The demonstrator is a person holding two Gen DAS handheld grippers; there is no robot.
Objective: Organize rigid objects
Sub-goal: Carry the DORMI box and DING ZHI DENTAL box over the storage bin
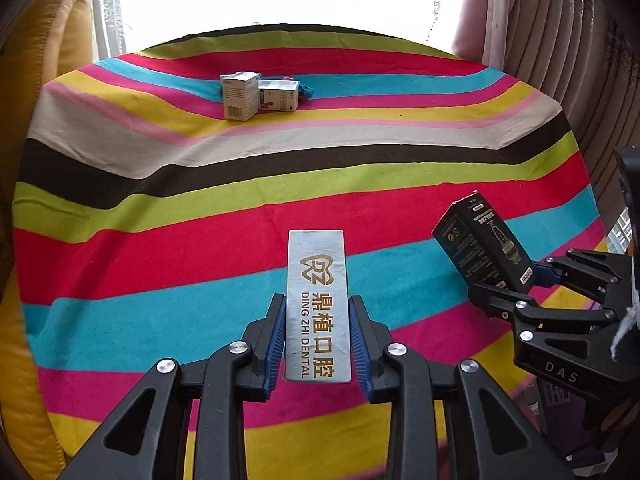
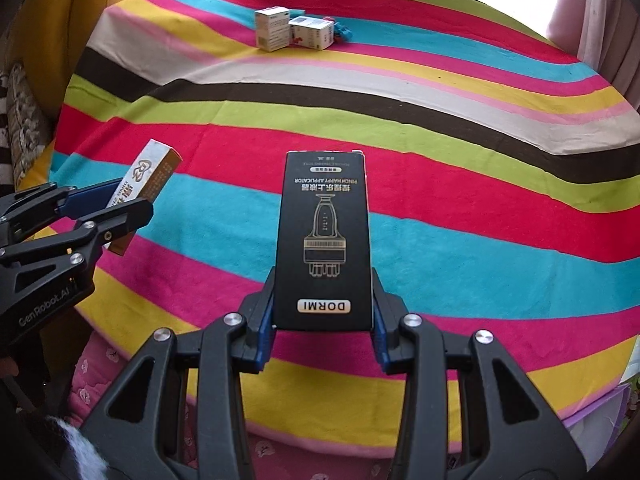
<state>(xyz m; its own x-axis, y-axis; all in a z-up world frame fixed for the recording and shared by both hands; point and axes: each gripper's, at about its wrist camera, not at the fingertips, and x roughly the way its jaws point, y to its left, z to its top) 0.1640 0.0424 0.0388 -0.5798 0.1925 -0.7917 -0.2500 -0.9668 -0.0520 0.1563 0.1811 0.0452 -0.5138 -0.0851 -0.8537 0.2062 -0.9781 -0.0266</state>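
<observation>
While both boxes hang in the air, the risk is a slip: the left gripper (image 1: 318, 340) pinches the silver Ding Zhi Dental box (image 1: 318, 300) only near its lower end, and the right gripper (image 2: 323, 312) clamps the black DORMI box (image 2: 325, 240) the same way, so either could pivot and drop. Far ahead of the fingers, two small white cartons (image 1: 260, 94) sit touching on the striped cloth (image 1: 200, 200). Between lies open room; the desk's round edge curves close beneath the fingers.
</observation>
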